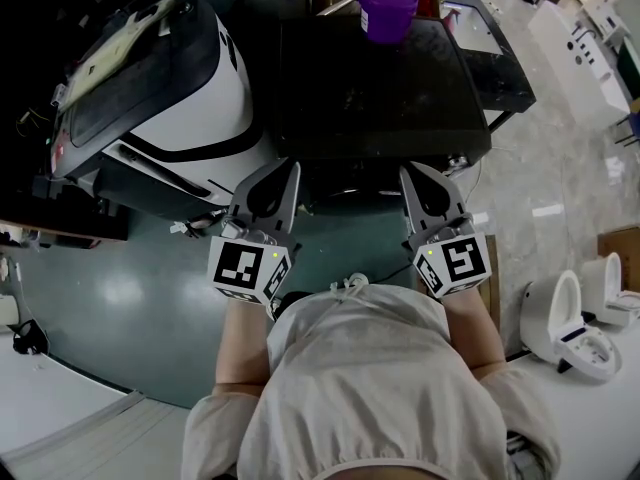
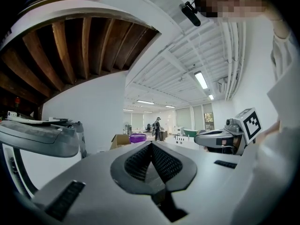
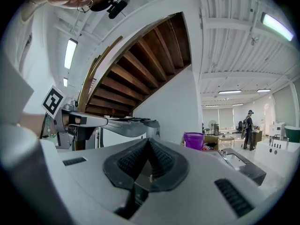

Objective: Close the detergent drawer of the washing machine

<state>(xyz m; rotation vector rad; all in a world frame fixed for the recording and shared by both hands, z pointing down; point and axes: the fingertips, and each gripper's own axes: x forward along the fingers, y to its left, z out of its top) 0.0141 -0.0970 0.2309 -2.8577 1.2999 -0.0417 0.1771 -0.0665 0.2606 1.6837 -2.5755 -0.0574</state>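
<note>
In the head view a black, flat-topped machine stands straight ahead of me. No detergent drawer can be made out on it from this angle. My left gripper and right gripper are held side by side at chest height, just short of the machine's near edge and touching nothing. Both are shut and empty. The left gripper view shows its jaws meeting at the tip. The right gripper view shows the same for its jaws. Both cameras point out over the machine into the room.
A purple bucket stands on the machine's far edge. A white and black appliance sits tilted at the left. White toilet fixtures stand at the right. A person stands far across the room.
</note>
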